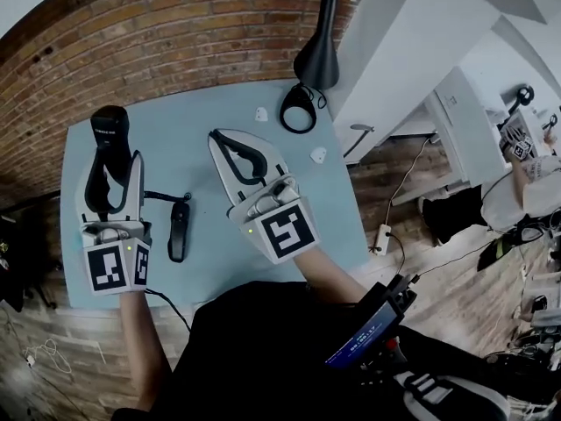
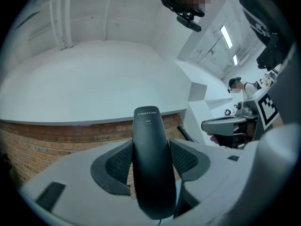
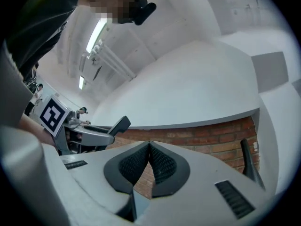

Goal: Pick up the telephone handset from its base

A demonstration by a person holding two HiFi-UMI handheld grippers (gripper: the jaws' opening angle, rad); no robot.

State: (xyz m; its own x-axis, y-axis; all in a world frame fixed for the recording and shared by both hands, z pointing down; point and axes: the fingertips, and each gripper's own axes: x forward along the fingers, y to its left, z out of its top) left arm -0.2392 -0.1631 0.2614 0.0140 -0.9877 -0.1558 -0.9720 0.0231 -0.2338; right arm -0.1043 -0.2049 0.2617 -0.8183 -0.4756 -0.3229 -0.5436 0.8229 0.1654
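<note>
The black telephone handset (image 1: 110,135) stands upright between the jaws of my left gripper (image 1: 109,167), lifted off the light blue table (image 1: 219,261). In the left gripper view the handset (image 2: 150,126) fills the gap, and both ribbed pads press its sides; the left gripper (image 2: 151,161) is shut on it. A slim black base (image 1: 178,231) lies on the table just right of that gripper, with a dark cord running from it toward the handset. My right gripper (image 1: 226,145) hovers over the table's middle, its tips meeting with nothing between them (image 3: 149,146).
A black lamp stand (image 1: 317,49) and a coiled black cable (image 1: 298,109) sit at the table's far right. Two small white pieces (image 1: 261,113) (image 1: 318,154) lie nearby. A brick wall (image 1: 158,42) runs behind the table, with a white desk (image 1: 412,51) to its right.
</note>
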